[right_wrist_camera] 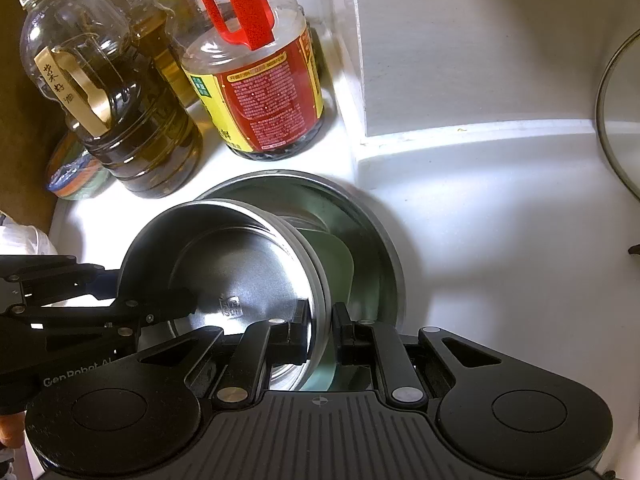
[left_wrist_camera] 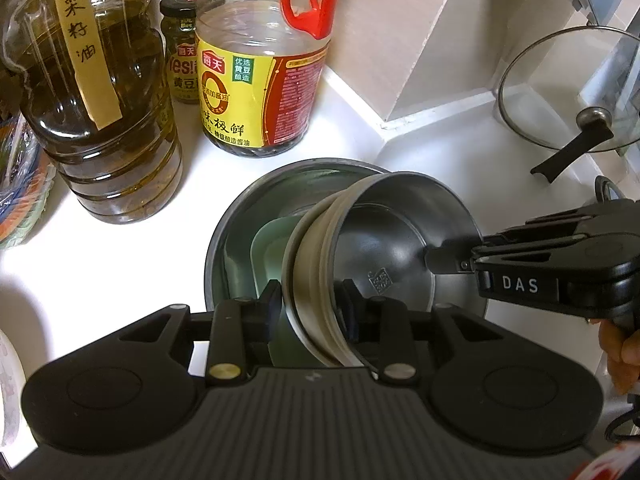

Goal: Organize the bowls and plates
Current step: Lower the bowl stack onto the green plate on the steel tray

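A small steel bowl (left_wrist_camera: 400,240) (right_wrist_camera: 240,272) is held tilted on its side over a large steel bowl (left_wrist_camera: 226,236) (right_wrist_camera: 384,248) that stands on the white counter. A pale green dish (left_wrist_camera: 272,248) (right_wrist_camera: 340,264) lies inside the large bowl. My left gripper (left_wrist_camera: 310,300) (right_wrist_camera: 140,296) is shut on the small bowl's wall, one finger outside and one inside. My right gripper (right_wrist_camera: 320,320) (left_wrist_camera: 444,258) is shut on the opposite side of the same bowl's rim. The small bowl's lower edge is hidden behind the gripper bodies.
Behind the bowls stand a big oil bottle (left_wrist_camera: 108,140), a soy sauce bottle (left_wrist_camera: 260,92) with a red handle and a small jar (left_wrist_camera: 182,52). A white block (left_wrist_camera: 420,40) fills the corner. A glass pot lid (left_wrist_camera: 568,92) leans at the right. A hand (left_wrist_camera: 620,344) holds the right gripper.
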